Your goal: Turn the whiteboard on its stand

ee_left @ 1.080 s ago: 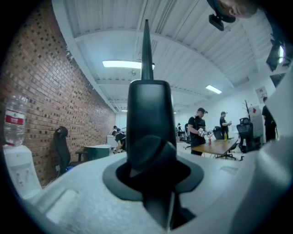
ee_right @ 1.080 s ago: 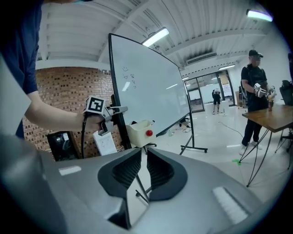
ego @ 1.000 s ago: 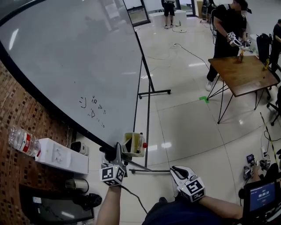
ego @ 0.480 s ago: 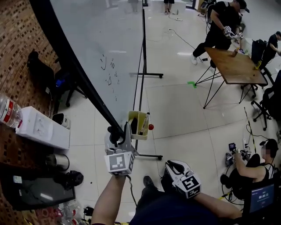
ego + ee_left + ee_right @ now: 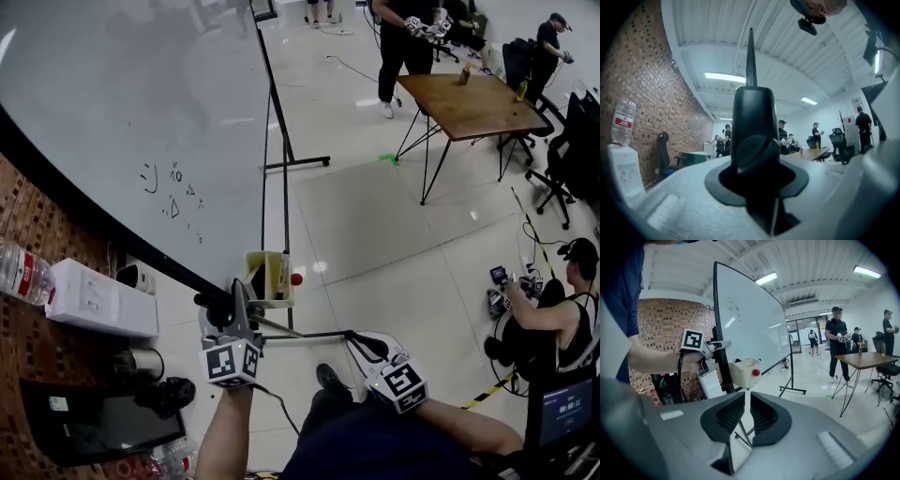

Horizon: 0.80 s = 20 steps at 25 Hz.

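White surface of the whiteboard (image 5: 141, 112) fills the head view's upper left; the left gripper (image 5: 232, 317) meets its lower edge at lower centre-left. Left gripper view — the jaws are clamped on the board's black frame (image 5: 752, 117) at centre. Right gripper view — the right gripper (image 5: 746, 416) has a narrow gap with nothing inside, and the whiteboard stands at upper left.

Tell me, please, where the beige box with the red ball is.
In the head view, the box hangs at the whiteboard's lower corner, left of centre, just right of the left tongs that grip the board's edge.
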{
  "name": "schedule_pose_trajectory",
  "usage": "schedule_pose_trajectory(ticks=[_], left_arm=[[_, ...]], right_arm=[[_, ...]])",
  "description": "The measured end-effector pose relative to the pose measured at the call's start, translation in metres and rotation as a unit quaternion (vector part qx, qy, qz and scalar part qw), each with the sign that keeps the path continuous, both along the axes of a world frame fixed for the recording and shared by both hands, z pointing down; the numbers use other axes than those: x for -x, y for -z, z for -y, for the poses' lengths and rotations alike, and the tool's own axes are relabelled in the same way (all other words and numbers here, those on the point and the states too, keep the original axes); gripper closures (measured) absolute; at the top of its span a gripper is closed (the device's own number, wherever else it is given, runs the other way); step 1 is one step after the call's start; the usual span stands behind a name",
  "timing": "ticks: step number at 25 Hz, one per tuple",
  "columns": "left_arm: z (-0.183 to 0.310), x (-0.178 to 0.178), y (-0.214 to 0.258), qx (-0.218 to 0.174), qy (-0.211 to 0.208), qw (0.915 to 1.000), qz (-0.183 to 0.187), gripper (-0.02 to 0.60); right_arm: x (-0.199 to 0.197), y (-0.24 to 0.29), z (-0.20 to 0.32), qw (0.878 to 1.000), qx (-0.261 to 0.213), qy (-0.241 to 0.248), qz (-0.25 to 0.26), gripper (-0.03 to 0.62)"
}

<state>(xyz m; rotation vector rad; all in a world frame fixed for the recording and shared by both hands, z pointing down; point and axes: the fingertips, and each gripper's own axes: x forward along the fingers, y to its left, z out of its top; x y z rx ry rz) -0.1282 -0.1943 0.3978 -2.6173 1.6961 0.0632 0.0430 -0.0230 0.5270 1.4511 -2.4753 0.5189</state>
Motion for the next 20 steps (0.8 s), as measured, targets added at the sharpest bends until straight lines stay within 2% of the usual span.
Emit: schedule_pose_trajectory(ticks=[5, 9, 14, 20], left_arm=[[-0.026, 0.019, -0.002, 0.002, 0.005, 0.9999, 0.012, 0.448], [-0.045, 0.013, -0.007, 0.009, 0.003, 0.9999, 0.013, 0.448], [-0.070, 0.018, -0.017, 0.008, 0.003, 0.9999, 0.012, 0.448], [-0.105, 0.014, -0.022, -0.008, -0.005, 1.0000, 0.001, 0.448]], right_arm=[[-0.022, -0.016, -0.051, 0.999, 0.021, -0.026, 0.022, 0.554], [-0.033, -0.030, -0.080, 0.999, 0.036, -0.028, 0.023, 0.554], [-0.013, -0.018, -0.093, 1.000, 0.005, -0.008, 0.011, 0.554], [0.004, -0.017, -0.109, 0.999, -0.012, -0.039, -0.010, 0.554]])
